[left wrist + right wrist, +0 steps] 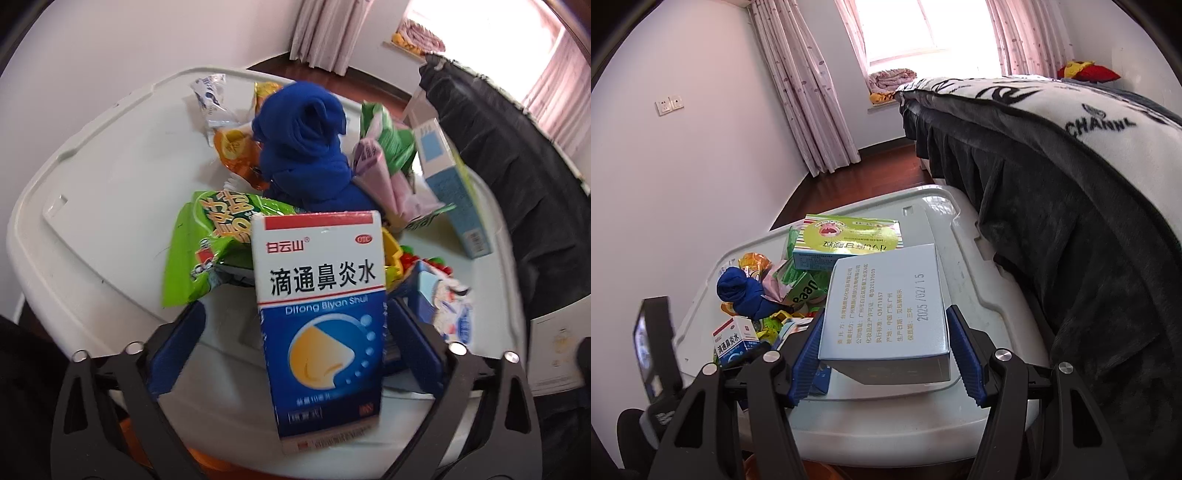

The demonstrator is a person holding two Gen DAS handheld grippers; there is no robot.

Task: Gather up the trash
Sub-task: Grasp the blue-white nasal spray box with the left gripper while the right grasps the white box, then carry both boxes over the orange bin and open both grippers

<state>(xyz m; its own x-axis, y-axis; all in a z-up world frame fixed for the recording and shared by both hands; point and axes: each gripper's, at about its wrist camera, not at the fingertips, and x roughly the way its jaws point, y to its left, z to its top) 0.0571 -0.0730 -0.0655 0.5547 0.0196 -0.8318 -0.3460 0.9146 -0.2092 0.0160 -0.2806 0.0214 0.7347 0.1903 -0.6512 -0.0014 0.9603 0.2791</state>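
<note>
A pile of trash lies on a white plastic bin lid [92, 229]. My left gripper [291, 332] stands open around a blue and white nasal-spray box [319, 314]; the left pad is apart from it. The same box shows small in the right wrist view [733, 339]. My right gripper [886, 350] is shut on a pale blue box [886, 310] with printed text and a date. Behind lie a rolled blue cloth [306, 147], a green snack bag [218, 243], an orange wrapper [236, 147] and a green and yellow medicine box [847, 236].
A bed with a dark grey skirt and a black and white blanket [1071, 177] runs along the right of the lid. A light blue carton [450, 184] stands near the lid's right edge. Wooden floor, curtains and a window lie beyond.
</note>
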